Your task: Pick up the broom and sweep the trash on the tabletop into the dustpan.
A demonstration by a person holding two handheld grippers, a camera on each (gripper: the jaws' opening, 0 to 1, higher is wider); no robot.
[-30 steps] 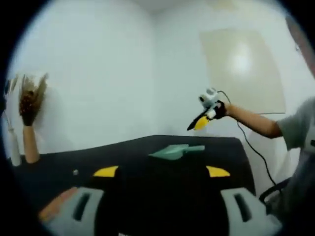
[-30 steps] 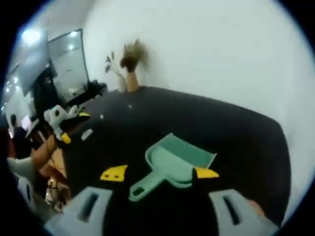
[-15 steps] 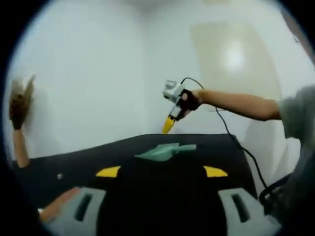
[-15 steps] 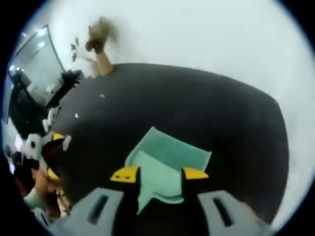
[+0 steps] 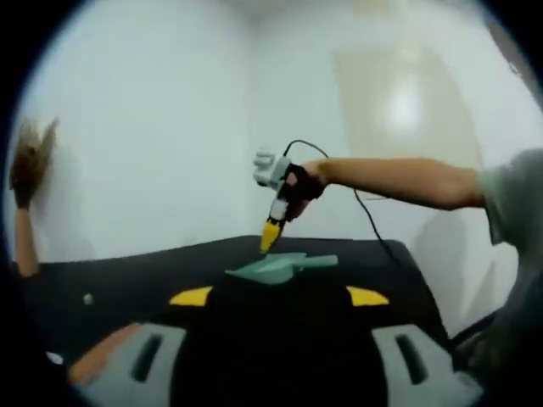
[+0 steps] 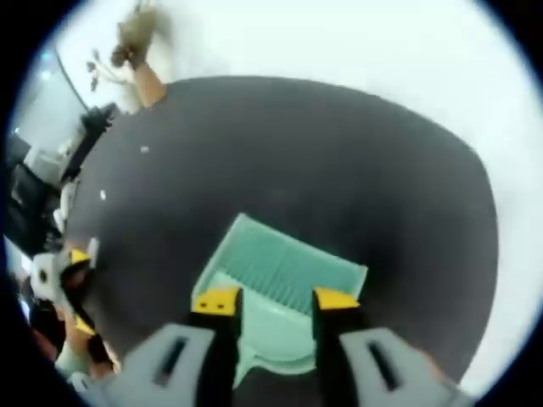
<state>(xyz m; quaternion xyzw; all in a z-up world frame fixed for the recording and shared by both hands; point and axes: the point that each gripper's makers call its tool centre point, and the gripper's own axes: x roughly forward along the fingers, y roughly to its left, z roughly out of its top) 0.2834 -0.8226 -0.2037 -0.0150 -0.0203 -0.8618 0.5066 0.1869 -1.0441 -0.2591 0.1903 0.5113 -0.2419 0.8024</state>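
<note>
While the left gripper [image 5: 276, 296] hangs with jaws spread over the near edge of the black table [image 6: 339, 153], the green dustpan [image 6: 276, 292] lies mid-table beyond it, and the right gripper [image 6: 273, 299] stands just above the dustpan, its jaws parted over the ribbed pan, holding nothing

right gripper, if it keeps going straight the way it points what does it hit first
Most likely the green dustpan: the right gripper is open and points down at it, with the pan between its yellow tips. How far above it hangs is unclear.
</note>
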